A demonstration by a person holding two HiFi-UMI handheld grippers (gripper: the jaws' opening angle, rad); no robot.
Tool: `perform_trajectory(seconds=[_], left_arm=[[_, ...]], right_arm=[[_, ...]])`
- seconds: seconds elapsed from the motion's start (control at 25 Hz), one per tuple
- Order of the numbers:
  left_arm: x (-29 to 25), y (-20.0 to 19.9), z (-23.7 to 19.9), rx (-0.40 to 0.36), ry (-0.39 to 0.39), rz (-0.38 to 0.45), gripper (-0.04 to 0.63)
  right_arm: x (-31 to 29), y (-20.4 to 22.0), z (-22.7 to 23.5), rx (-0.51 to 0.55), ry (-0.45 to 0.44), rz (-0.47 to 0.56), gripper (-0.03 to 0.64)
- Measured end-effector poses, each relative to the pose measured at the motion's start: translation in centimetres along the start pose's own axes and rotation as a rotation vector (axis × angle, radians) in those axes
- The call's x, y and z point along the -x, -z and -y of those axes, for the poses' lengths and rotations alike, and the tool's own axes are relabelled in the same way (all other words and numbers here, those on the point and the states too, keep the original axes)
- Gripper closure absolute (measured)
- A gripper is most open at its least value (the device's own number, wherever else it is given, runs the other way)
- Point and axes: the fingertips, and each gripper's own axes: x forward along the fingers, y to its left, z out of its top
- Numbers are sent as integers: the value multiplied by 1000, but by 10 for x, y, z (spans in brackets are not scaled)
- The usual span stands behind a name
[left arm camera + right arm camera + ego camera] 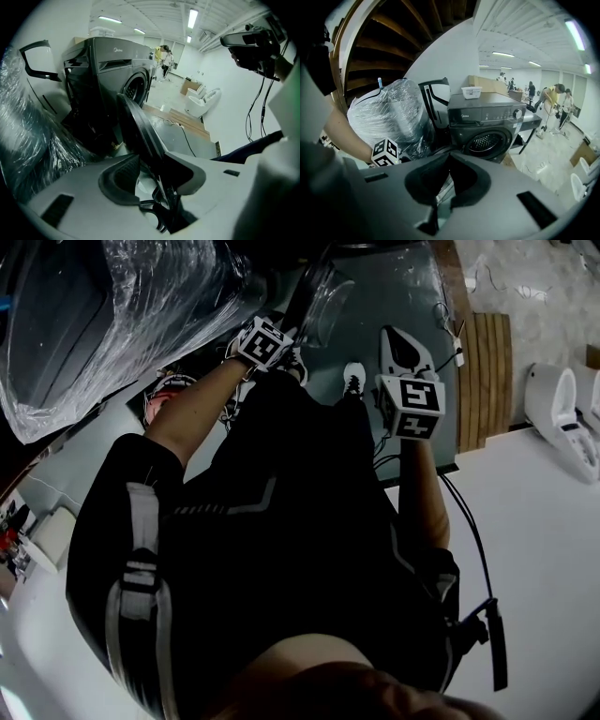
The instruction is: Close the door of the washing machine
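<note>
left claw (157, 165) spread wide astride the edge of the washing machine door (136, 123), right claw (449, 159) pressed together, empty

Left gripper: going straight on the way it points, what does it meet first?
Most likely the washing machine door: its dark rim stands between the left gripper's open jaws, right ahead.

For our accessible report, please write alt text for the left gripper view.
The left tool, jaws apart, straddles the edge of the dark, open door of a dark grey front-loading washing machine. A bulky object wrapped in clear plastic film is at the left.
</note>
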Motion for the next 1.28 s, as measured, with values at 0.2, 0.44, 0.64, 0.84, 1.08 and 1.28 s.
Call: perform_trajectory(seconds=[0.2,0.44,0.64,0.84,1.08,1.28], left_arm=[[-8,-9,20,15,40,18,437],[-17,-20,43,26,115,45,428],[-26,-31,64,-20,193,20,422],[-35,-45,84,-117,287,-14,422],[-44,-69,104,-279,304,-20,423],[-51,-91,108,-382,306,-16,423]], right_arm=[[15,16,15,-57,71,3,612],[31,34,25,-131,141,6,612],[38,47,35,-190,205,-1,612],[49,55,44,-219,260,-8,612],[70,63,56,-259,338,-13,612],[78,70,59,-275,376,-28,612]])
